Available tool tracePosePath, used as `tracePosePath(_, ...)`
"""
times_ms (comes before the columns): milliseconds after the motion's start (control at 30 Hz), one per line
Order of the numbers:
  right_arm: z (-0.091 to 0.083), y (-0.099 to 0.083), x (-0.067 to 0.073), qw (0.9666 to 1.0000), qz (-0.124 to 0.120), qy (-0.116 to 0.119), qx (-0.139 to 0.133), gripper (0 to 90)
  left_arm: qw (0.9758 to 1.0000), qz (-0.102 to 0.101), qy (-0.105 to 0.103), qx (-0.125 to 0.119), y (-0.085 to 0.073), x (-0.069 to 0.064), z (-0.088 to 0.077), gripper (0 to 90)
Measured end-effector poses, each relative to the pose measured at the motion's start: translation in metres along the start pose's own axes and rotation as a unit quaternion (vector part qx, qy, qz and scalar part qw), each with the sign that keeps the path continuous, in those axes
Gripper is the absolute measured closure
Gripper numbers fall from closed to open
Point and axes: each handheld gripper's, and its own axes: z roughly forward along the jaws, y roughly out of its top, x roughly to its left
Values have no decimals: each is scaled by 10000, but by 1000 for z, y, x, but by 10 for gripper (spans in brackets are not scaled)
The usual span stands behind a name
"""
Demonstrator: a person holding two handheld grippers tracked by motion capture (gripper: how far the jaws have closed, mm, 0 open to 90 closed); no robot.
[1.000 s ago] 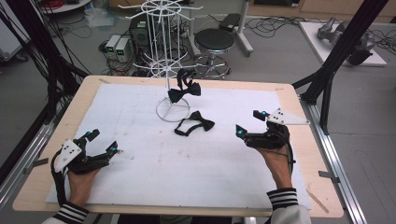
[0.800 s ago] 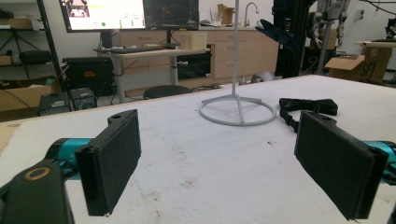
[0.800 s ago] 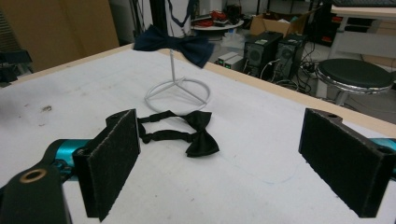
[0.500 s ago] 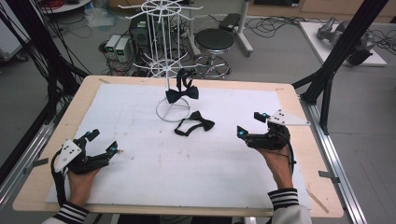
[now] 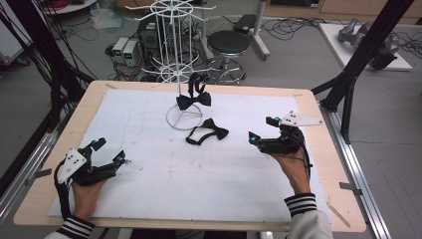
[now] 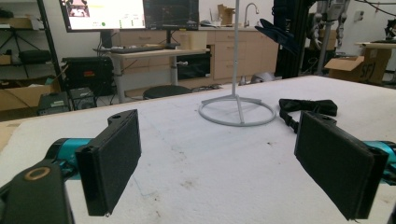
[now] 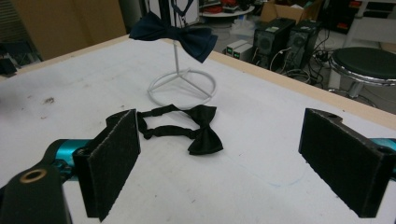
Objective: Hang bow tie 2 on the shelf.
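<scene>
Little has shifted since the earlier frames: both claws remain where they were, jaws spread, nothing gripped. Left claw point(image 5: 110, 151) is parked near the surface's point(image 5: 149, 199) near-left corner. Black bow tie point(image 5: 208, 133) lies flat mid-surface, just beside the white stand point(image 5: 184, 110); a second bow tie point(image 5: 194, 101) hangs on the stand. Right claw point(image 5: 261, 129) hovers near the right edge, aimed at the flat tie.

Risk judged: the loose strap may be pinched alone, letting the tie dangle, or the stand's base ring nudged.

Strap loop detail is shown in the right claw view point(image 7: 203, 135); the hands' spacing is given by the high view.
</scene>
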Motion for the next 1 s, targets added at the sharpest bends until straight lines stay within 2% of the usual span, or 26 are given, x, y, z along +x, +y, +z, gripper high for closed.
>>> tracePosePath(133, 7, 3, -3, 9999, -100, 60, 107, 119, 10000, -6, 6, 10, 0, 0, 0, 151)
tracePosePath(467, 28, 11, -10, 9991, -129, 157, 370, 119, 10000, -5, 11, 7, 0, 0, 0, 151)
tracePosePath(767, 51, 18, -11, 9965, -273, 336, 711, 119, 10000, 4, 16, 19, 0, 0, 0, 151)
tracePosePath(1000, 62, 24, -11, 9947, -390, 401, 863, 120, 10000, 0, 18, 12, 0, 0, 0, 151)
